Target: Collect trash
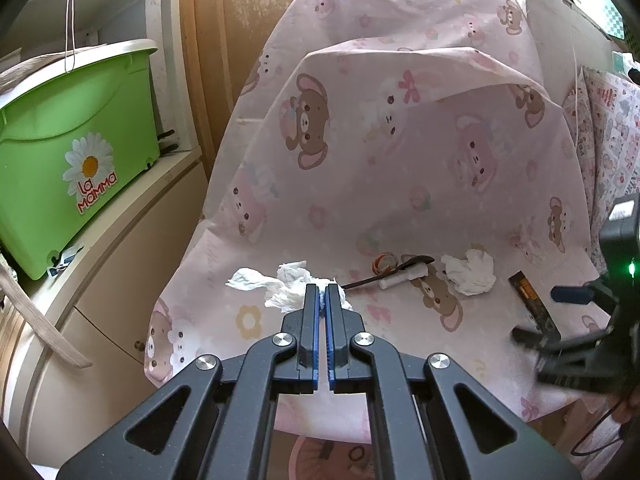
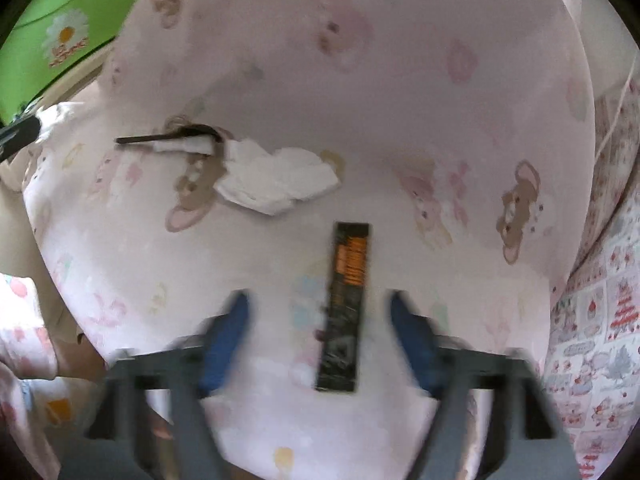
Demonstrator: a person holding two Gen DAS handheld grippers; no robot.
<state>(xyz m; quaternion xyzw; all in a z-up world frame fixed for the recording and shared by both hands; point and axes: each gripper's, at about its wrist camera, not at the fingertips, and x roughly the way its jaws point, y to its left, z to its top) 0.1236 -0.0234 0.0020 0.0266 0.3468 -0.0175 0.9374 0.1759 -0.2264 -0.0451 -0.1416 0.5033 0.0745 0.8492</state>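
Crumpled tissue on pink bear-print sheet

Crumpled paper tissue, glossy wrapper, matt cloth.

This is a lived-in home, most likely a bedroom or child's room: filling the middle of the left wrist view is a pale pink cotton sheet printed with cartoon bears and bunnies, draped over a raised surface. At the left of the frame a lime-green plastic storage tub with a daisy sticker sits on a cream cupboard with small round knobs, with a worn wooden door at upper centre. At the right edge hangs a patchwork-print quilt in pink and red.
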